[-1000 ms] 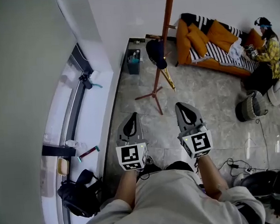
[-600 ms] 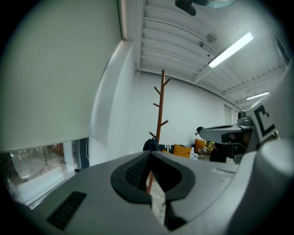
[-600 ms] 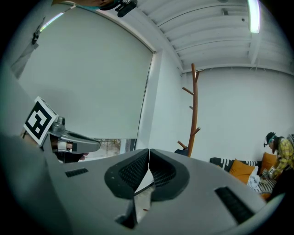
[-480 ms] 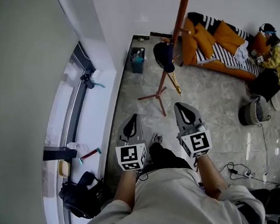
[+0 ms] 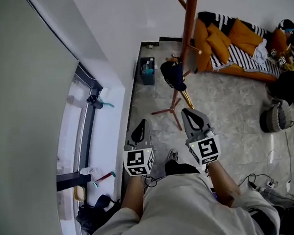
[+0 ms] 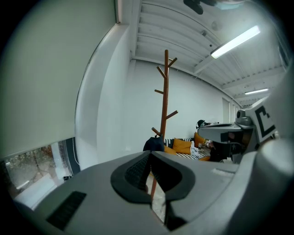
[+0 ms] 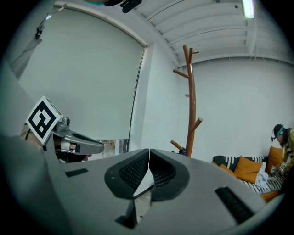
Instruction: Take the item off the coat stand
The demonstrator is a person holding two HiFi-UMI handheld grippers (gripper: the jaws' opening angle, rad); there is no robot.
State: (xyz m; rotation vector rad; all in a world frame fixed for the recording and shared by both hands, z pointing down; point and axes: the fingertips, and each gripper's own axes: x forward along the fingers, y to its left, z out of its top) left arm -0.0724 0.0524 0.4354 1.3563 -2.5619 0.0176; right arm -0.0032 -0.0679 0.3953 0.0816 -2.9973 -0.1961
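**Approach only – both grippers shut, nothing held.**
You've stepped fwd in the last sec: the coat stand [image 5: 190, 16] now sits nearer in head view, its splayed feet just ahead of the left gripper [image 5: 142, 122] & right gripper [image 5: 186, 112]. Both sets of jaws are pressed together w/ nothing between them, per the gripper views. The item, a dark cap [image 5: 174, 75], hangs on a low peg, apart from both grippers and closer to the right one. So the grasp hasn't started; you'd likely need to open up before reaching it. Stand: slim reddish-brown wood pole w/ angled pegs. Cap: looks like soft fabric, rounded crown. Floor [image 5: 226, 104]: glossy stone tile. Jaw pads: black, ribbed.
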